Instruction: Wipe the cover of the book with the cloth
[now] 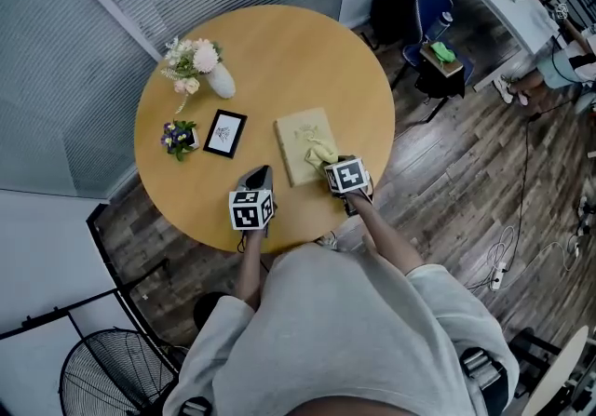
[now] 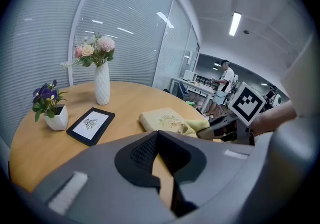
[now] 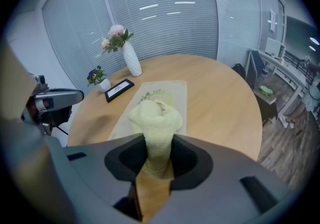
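Note:
A cream book (image 1: 300, 140) (image 2: 162, 117) (image 3: 167, 95) with a gold emblem lies flat on the round wooden table (image 1: 307, 51). My right gripper (image 1: 328, 166) (image 3: 154, 165) is shut on a pale yellow cloth (image 1: 319, 154) (image 3: 154, 118) (image 2: 196, 127), whose bunched end sits over the book's near right part. My left gripper (image 1: 259, 180) (image 2: 162, 168) hovers left of the book's near corner, apart from it, jaws closed with nothing between them.
On the table's left stand a white vase of flowers (image 1: 220, 79) (image 2: 102, 82), a small pot of purple flowers (image 1: 179, 137) (image 2: 55, 117) and a black picture frame (image 1: 224, 133) (image 2: 90, 125). Desks, a chair (image 1: 430, 42) and a person (image 2: 223, 77) are beyond the table, right.

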Motion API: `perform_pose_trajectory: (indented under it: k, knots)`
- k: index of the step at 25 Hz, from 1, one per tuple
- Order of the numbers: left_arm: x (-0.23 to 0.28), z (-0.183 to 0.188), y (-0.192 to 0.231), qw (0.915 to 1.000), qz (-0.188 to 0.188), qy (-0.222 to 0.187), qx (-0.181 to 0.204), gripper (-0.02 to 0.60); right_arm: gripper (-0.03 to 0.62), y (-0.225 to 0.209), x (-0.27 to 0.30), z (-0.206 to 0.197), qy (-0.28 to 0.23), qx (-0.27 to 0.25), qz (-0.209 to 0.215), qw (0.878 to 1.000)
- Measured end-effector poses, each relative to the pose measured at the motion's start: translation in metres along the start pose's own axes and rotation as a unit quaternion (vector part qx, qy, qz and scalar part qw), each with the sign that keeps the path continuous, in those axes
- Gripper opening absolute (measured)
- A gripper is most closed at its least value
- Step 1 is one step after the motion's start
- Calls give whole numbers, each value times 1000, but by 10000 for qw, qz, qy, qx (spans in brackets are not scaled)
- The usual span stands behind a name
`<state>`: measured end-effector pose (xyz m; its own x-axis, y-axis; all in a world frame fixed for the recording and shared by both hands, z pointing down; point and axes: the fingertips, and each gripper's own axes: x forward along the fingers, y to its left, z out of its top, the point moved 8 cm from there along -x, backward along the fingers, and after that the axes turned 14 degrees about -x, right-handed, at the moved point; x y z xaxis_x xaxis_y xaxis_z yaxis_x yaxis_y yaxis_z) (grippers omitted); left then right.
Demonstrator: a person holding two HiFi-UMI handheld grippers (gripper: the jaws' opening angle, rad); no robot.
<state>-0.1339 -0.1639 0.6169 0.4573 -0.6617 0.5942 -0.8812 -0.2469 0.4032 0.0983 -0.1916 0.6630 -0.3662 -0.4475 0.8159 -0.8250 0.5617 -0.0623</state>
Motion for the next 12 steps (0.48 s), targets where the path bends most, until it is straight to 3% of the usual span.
perform_pose_trajectory:
  k: [12]
  knots:
    - [6,4,-6,9999,-93,23,79,11,126,-20,-11,-12,12,199,-185,9996]
